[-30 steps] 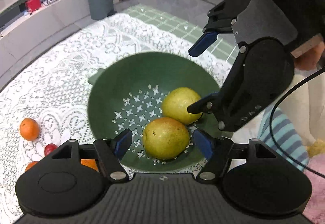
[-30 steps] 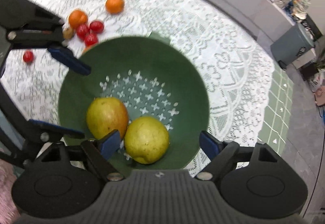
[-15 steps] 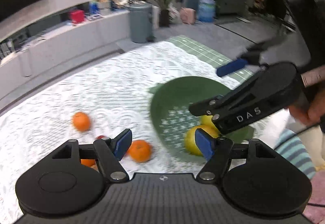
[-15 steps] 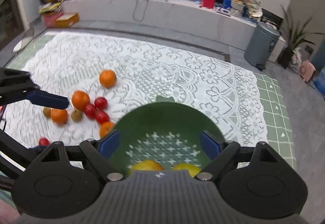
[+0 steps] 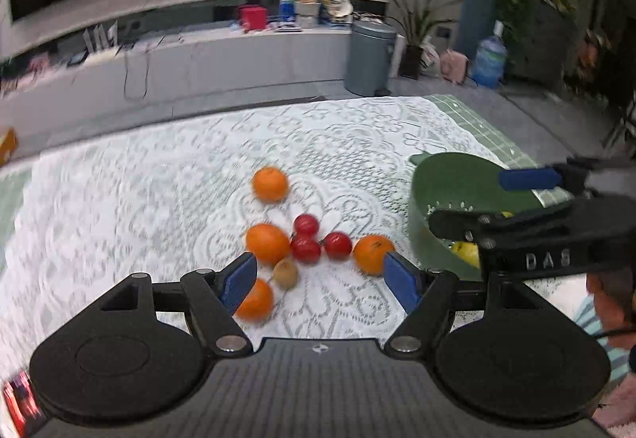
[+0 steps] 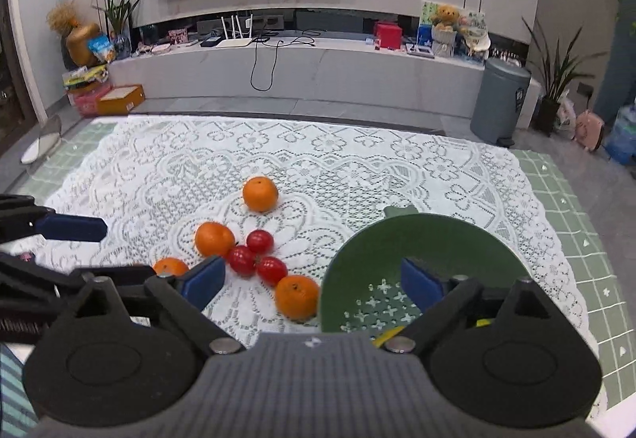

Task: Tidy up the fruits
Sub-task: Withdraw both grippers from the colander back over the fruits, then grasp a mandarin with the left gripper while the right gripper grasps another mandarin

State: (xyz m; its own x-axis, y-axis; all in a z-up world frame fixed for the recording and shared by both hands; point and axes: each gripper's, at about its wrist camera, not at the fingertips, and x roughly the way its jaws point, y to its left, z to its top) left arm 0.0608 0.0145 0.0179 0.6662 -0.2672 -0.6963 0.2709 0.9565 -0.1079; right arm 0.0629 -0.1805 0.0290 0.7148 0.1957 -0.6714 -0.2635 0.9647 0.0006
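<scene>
A: Nearest us, the left gripper point(image 5: 320, 277) has just been widening its jaws, nothing between them, above a kiwi point(image 5: 285, 273) and oranges point(image 5: 267, 242).

B: Right gripper point(image 6: 314, 277) too, jaws just widened and empty, its right finger over the green colander point(image 6: 421, 259).

A: Yellow fruit point(image 5: 467, 253) sits inside that colander. Three tomatoes point(image 6: 254, 257) cluster just left of it on the lace cloth point(image 6: 357, 159).

B: Farthest back, one orange point(image 6: 260, 193) lies alone.
</scene>
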